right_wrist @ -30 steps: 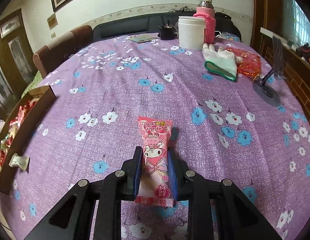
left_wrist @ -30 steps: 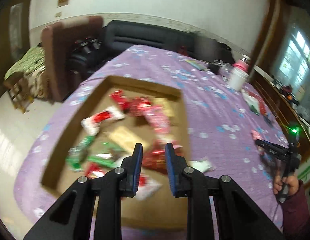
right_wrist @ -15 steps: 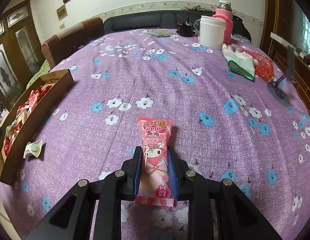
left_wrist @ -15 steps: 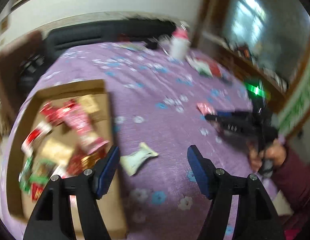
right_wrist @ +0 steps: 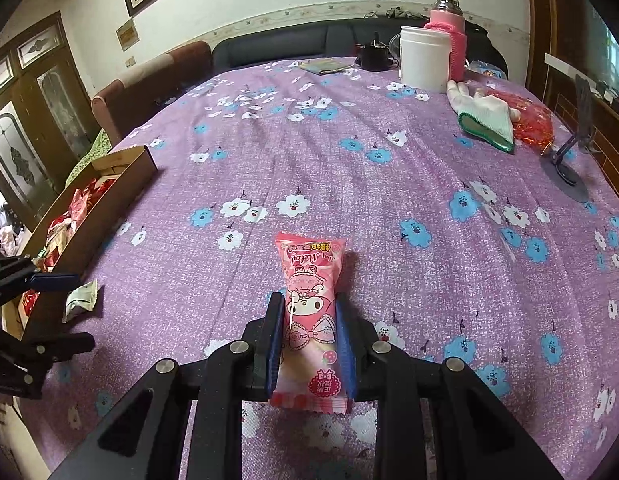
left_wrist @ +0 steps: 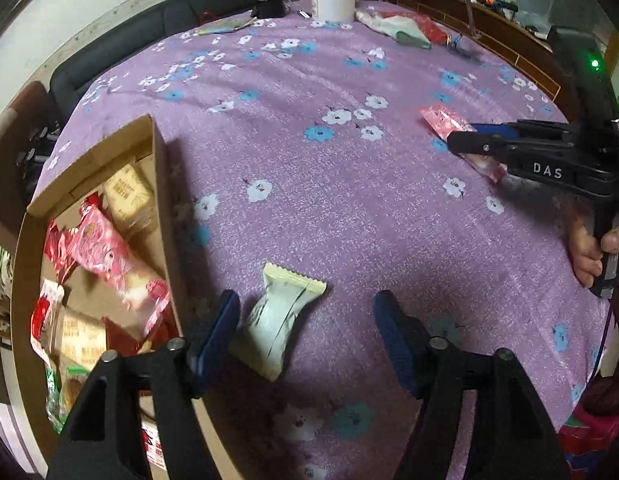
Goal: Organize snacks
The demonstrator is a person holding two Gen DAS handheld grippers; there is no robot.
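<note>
My left gripper point(left_wrist: 306, 304) is open and points down at the purple flowered tablecloth. A pale green snack packet point(left_wrist: 275, 320) lies between its fingers, nearer the left one and touching neither pad. Just to the left stands the cardboard box point(left_wrist: 159, 184), with several snack packets inside. My right gripper point(right_wrist: 309, 300) is shut on a pink cartoon snack packet point(right_wrist: 311, 308), held low over the cloth. In the right wrist view, the box point(right_wrist: 109, 208), the pale packet point(right_wrist: 82, 300) and the left gripper point(right_wrist: 75, 310) appear at the far left.
At the far side of the table stand a white tub point(right_wrist: 424, 56) and a pink flask point(right_wrist: 449, 28). A white glove point(right_wrist: 485, 120), a red bag point(right_wrist: 529, 120) and a phone stand point(right_wrist: 569, 160) lie at the right. A hand point(left_wrist: 587, 252) holds the right gripper's handle.
My left gripper has swung from above the box to the right and down over the pale packet, rolled, and its jaws have gone from shut to open. The right gripper keeps its hold.
</note>
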